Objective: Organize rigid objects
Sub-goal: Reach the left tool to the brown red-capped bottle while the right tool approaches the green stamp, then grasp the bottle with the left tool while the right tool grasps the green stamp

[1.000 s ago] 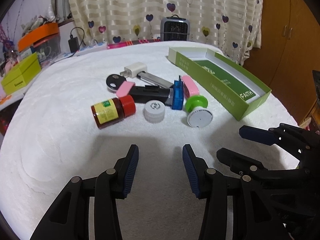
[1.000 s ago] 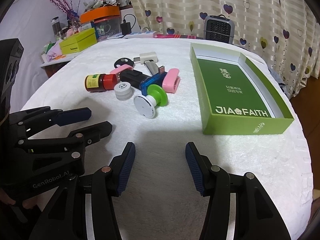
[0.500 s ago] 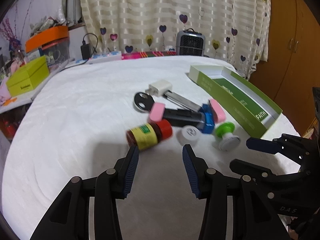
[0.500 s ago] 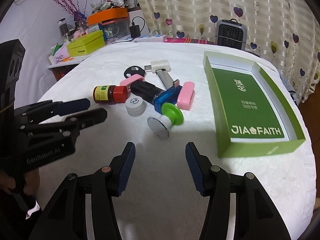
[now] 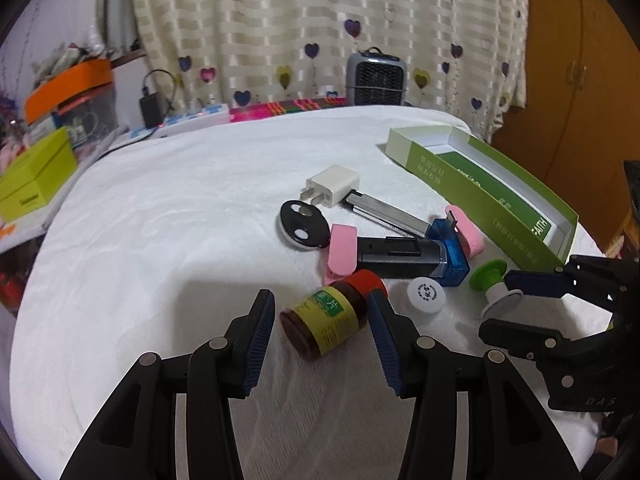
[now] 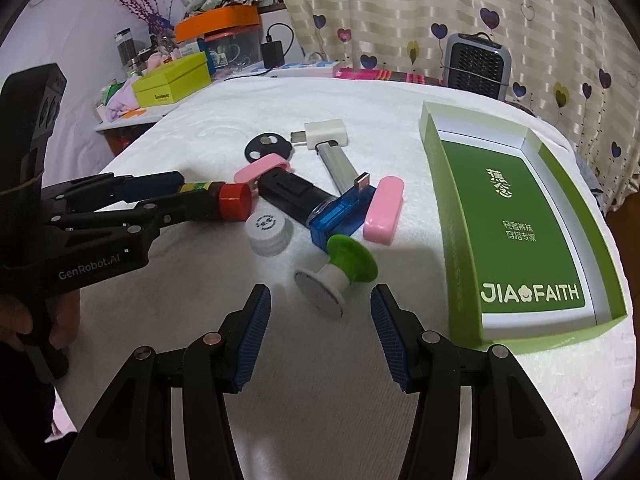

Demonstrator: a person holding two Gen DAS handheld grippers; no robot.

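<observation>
A brown bottle (image 5: pixel 326 318) with a red cap and a yellow-green label lies on its side on the white cloth. My left gripper (image 5: pixel 322 334) is open, one finger on each side of the bottle; in the right wrist view the left gripper (image 6: pixel 160 194) partly hides that bottle (image 6: pixel 234 202). A green-and-white stamp (image 6: pixel 340 276) lies tipped over just ahead of my open right gripper (image 6: pixel 320 322), close to its fingertips. From the left wrist view the right gripper (image 5: pixel 520 306) straddles the stamp (image 5: pixel 494 286). An open green box (image 6: pixel 516 236) lies to the right.
The pile behind holds a white round cap (image 6: pixel 268 232), a blue USB piece (image 6: pixel 340 216), two pink clips (image 6: pixel 384 210), a black device (image 6: pixel 292 196), a black fob (image 6: pixel 264 146), a white charger (image 6: pixel 326 134) and a silver bar. A heater (image 6: pixel 476 64) and boxes stand at the back.
Both grippers have moved forward toward the pile. The left one now flanks the brown bottle, and the right one has closed in on the green stamp. Both stayed open.
</observation>
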